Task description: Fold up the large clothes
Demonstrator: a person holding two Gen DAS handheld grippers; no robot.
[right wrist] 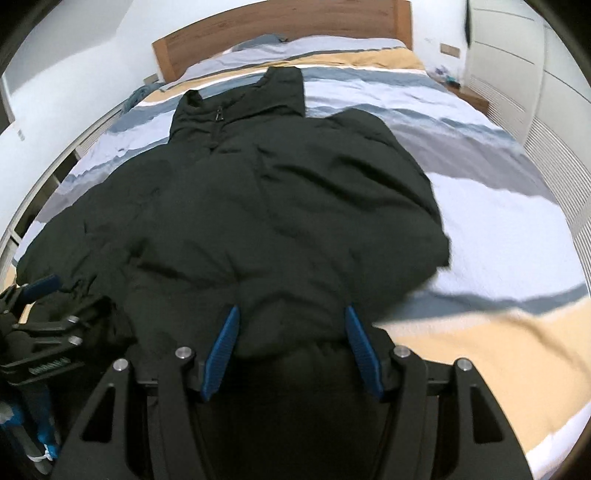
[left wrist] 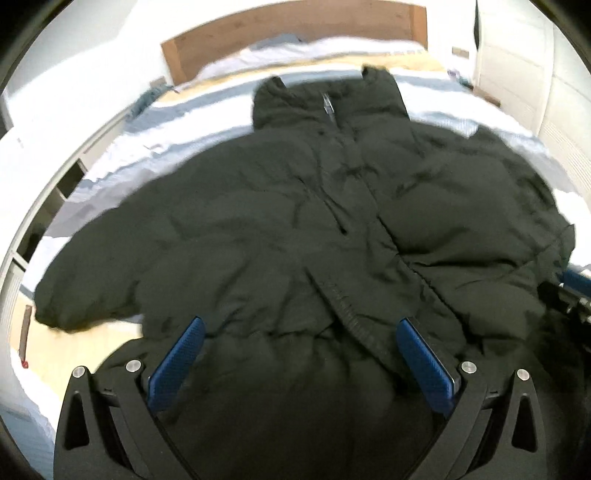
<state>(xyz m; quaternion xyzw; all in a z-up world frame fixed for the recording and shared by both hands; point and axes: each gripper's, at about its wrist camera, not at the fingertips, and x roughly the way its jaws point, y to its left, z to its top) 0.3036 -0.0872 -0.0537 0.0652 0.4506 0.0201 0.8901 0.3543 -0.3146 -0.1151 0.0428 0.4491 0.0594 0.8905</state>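
Observation:
A large black puffer jacket (left wrist: pixel 295 229) lies front up on the bed, collar toward the headboard, zipper down the middle, sleeves spread to both sides. It also shows in the right wrist view (right wrist: pixel 280 206). My left gripper (left wrist: pixel 301 325) is open, its blue pads (left wrist: pixel 177 365) wide apart over the jacket's bottom hem left of the zipper. My right gripper (right wrist: pixel 291 314) is open, its blue pads (right wrist: pixel 360 350) on either side of a bulge of the hem on the right half. The left gripper also shows at the left edge of the right wrist view (right wrist: pixel 37 332).
The bed has a striped blue, grey, white and yellow cover (right wrist: pixel 498 229) and a wooden headboard (right wrist: pixel 280 29). White wardrobes (right wrist: pixel 517 66) stand to the right. A shelf unit (left wrist: pixel 55 199) runs along the left side of the bed.

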